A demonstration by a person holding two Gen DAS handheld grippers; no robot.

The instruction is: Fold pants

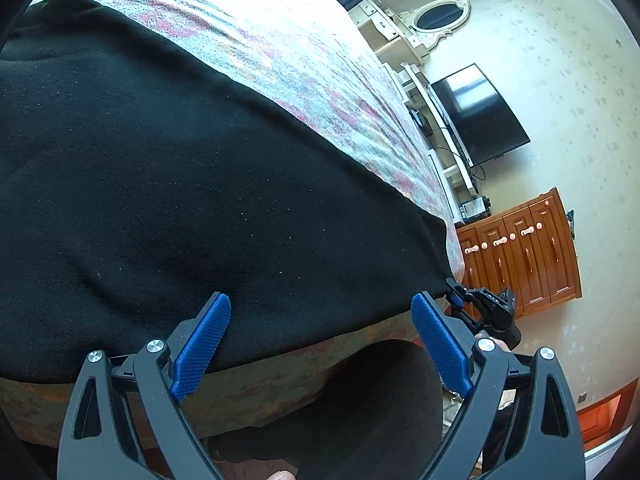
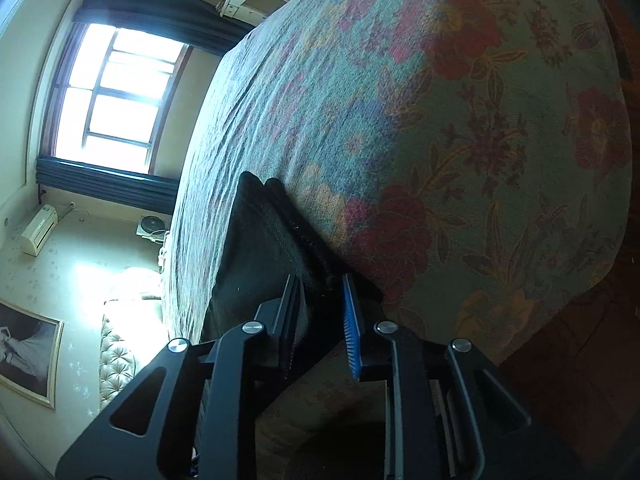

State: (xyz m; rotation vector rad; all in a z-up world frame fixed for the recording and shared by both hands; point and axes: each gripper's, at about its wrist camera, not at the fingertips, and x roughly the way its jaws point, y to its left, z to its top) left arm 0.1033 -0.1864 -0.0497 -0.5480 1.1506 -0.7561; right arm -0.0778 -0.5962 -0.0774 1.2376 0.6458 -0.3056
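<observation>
Black pants (image 1: 180,160) lie spread flat on a bed with a floral cover (image 1: 280,40). My left gripper (image 1: 320,340) stands open wide at the pants' near edge, close to the side of the bed. Its left blue pad (image 1: 204,344) overlaps the cloth's edge, and nothing is pinched. The right gripper (image 1: 484,308) shows at the pants' right-hand corner. In the right wrist view a thick stitched corner of the pants (image 2: 256,248) lies on the cover (image 2: 440,120) and runs in between the fingers of my right gripper (image 2: 322,320). Its jaws stand partly apart, not pressing the cloth.
A dark television (image 1: 480,116), a white dresser with an oval mirror (image 1: 436,16) and a wooden cabinet (image 1: 524,252) line the far wall. A bright window (image 2: 116,96) and a tufted headboard (image 2: 116,352) lie beyond the bed. A dark rounded shape (image 1: 380,400) sits below the bed's edge.
</observation>
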